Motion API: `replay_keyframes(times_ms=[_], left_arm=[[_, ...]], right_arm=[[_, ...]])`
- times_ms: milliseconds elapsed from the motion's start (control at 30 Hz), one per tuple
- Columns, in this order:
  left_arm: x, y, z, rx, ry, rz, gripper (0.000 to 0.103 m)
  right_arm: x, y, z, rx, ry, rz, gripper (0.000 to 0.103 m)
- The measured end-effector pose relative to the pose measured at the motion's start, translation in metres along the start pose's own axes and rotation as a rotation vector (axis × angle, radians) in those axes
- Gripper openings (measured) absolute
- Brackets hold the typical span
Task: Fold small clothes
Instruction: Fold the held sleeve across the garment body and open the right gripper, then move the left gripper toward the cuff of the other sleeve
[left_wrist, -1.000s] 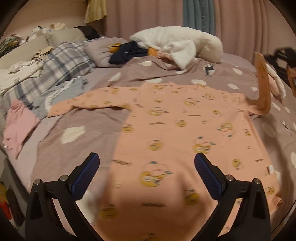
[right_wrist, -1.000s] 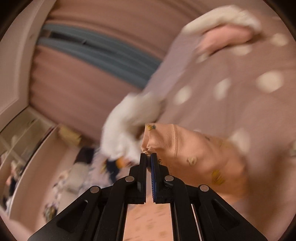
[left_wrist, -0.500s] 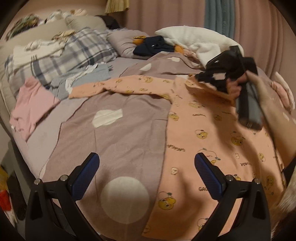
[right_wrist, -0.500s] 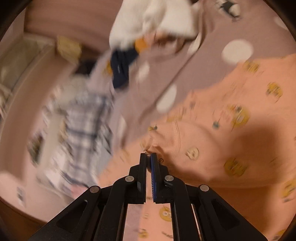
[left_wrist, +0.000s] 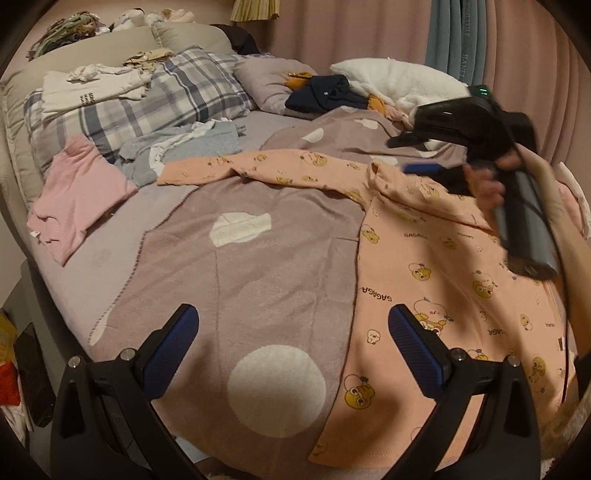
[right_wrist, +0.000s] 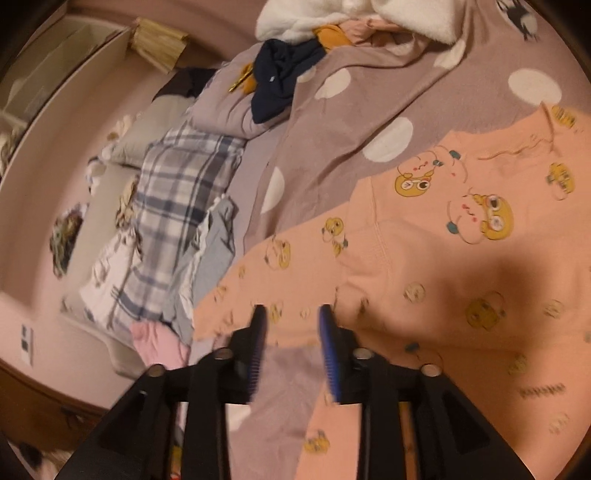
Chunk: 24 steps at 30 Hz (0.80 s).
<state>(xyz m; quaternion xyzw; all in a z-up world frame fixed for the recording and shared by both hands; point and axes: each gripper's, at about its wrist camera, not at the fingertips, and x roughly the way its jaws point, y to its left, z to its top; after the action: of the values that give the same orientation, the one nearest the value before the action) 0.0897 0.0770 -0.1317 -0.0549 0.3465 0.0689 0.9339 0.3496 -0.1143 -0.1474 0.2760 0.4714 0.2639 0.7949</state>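
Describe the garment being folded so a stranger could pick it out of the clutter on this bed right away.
Start from the mauve blanket with big white dots covering the near part of the bed. Spread flat on its right side lies the peach long-sleeved top printed with yellow cartoon characters, one sleeve stretched left toward the plaid pillow. Unlike the plain pink garment at the left edge, it is patterned and laid out.

My pads (left_wrist: 415, 354) are ribbed blue rubber on matt black plastic; peach shirt (left_wrist: 454, 280) soft printed cotton; blanket (left_wrist: 258, 280) napped.

"GAGAGA" printed repeatedly on the peach cartoon-print shirt (left_wrist: 424, 273)
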Motion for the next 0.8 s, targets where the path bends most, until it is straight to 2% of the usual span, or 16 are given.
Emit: replay_keyframes(times_ms=[33, 100, 167, 300, 400, 467, 600, 667, 800], left_arm=[[-0.004, 0.000, 0.001, -0.002, -0.006, -0.005, 0.102], [-0.013, 0.000, 0.002, -0.009, -0.019, -0.011, 0.102], [-0.022, 0.000, 0.003, -0.019, -0.032, -0.013, 0.102], [-0.041, -0.004, 0.005, -0.014, -0.063, -0.015, 0.103], [-0.056, -0.005, 0.007, -0.009, -0.091, -0.009, 0.103], [-0.065, -0.004, 0.008, -0.019, -0.107, -0.012, 0.103], [-0.083, -0.001, 0.008, -0.029, -0.132, 0.003, 0.103], [-0.089, -0.001, 0.008, -0.035, -0.138, 0.026, 0.103], [-0.099, -0.003, 0.005, -0.025, -0.161, 0.042, 0.103]], right_arm=[[-0.010, 0.003, -0.006, -0.022, -0.010, -0.011, 0.048], [-0.034, 0.009, -0.021, -0.080, -0.029, -0.061, 0.066], [-0.063, 0.012, -0.042, -0.127, -0.072, -0.111, 0.080], [-0.120, -0.005, -0.092, -0.081, -0.183, -0.091, 0.103], [-0.153, -0.027, -0.132, 0.009, -0.263, -0.111, 0.103], [-0.172, -0.045, -0.159, 0.071, -0.310, -0.183, 0.103], [-0.185, -0.062, -0.168, 0.118, -0.323, -0.278, 0.103], [-0.194, -0.067, -0.167, 0.141, -0.335, -0.268, 0.103], [-0.206, -0.071, -0.168, 0.181, -0.377, -0.186, 0.103]])
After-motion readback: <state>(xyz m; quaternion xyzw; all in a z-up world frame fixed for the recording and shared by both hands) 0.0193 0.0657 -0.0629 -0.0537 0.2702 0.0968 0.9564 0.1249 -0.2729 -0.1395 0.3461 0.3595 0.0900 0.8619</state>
